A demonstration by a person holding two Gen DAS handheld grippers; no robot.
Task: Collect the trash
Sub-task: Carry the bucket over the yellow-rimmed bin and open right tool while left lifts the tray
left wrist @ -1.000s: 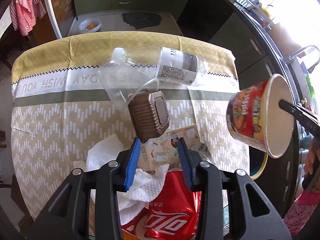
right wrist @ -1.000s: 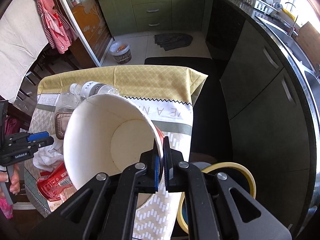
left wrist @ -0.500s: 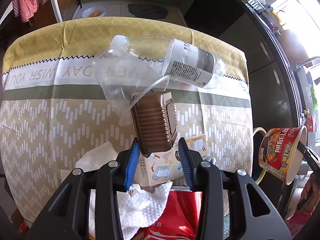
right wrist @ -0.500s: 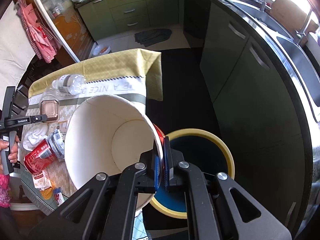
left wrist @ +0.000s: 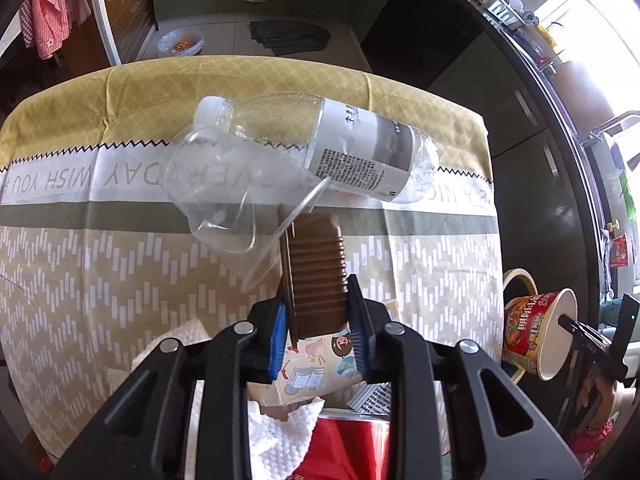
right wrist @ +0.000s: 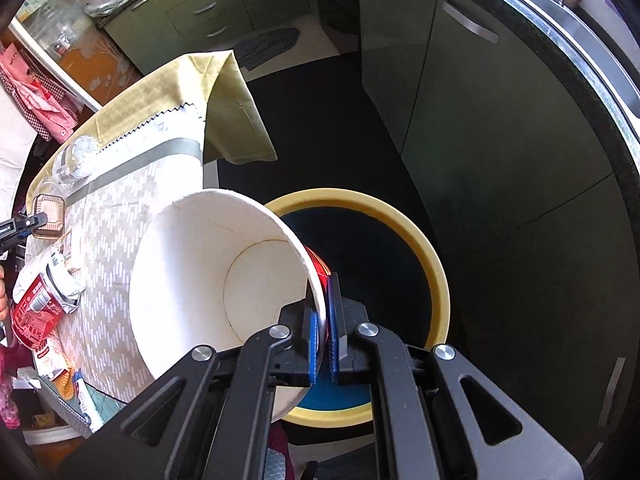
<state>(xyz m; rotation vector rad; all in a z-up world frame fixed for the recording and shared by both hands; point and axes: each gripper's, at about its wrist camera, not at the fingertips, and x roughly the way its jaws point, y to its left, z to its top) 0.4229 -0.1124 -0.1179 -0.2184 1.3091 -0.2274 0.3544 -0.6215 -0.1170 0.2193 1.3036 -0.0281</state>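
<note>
Trash is spread over the table point(left wrist: 120, 280), and some of it is already held above the bin point(right wrist: 436, 276), a yellow-rimmed tub on the dark floor just beside the table's edge. The noodle cup point(right wrist: 192, 280), the largest item in hand, is pinched by its rim wall alone in the right gripper point(right wrist: 325, 344), whose jaws are pressed together on that thin wall, with the cup tilted and only partly over the bin's mouth; if it is released here, it could be judged likely to strike the rim and roll onto the floor. A thin paper wall may also be crushed or slip from so narrow a bite. The bottle point(left wrist: 320, 148) lies on its side on the cloth, and the clear cup point(left wrist: 224, 196) lies touching it and leaning against the brown tray point(left wrist: 316, 276). That tray is stood on edge between the pads of the left gripper point(left wrist: 318, 332), whose jaws have just been closing and are now clamped on its ribbed sides. When the tray is lifted, the clear cup may be dragged or tipped, and the bottle set rolling toward the table edge. The ribbed plastic may also flex and be squeezed out of the pads. A red can point(left wrist: 344, 448), a tissue point(left wrist: 276, 436) and a small carton point(left wrist: 312, 372) remain beneath the left gripper, uncollected.
</note>
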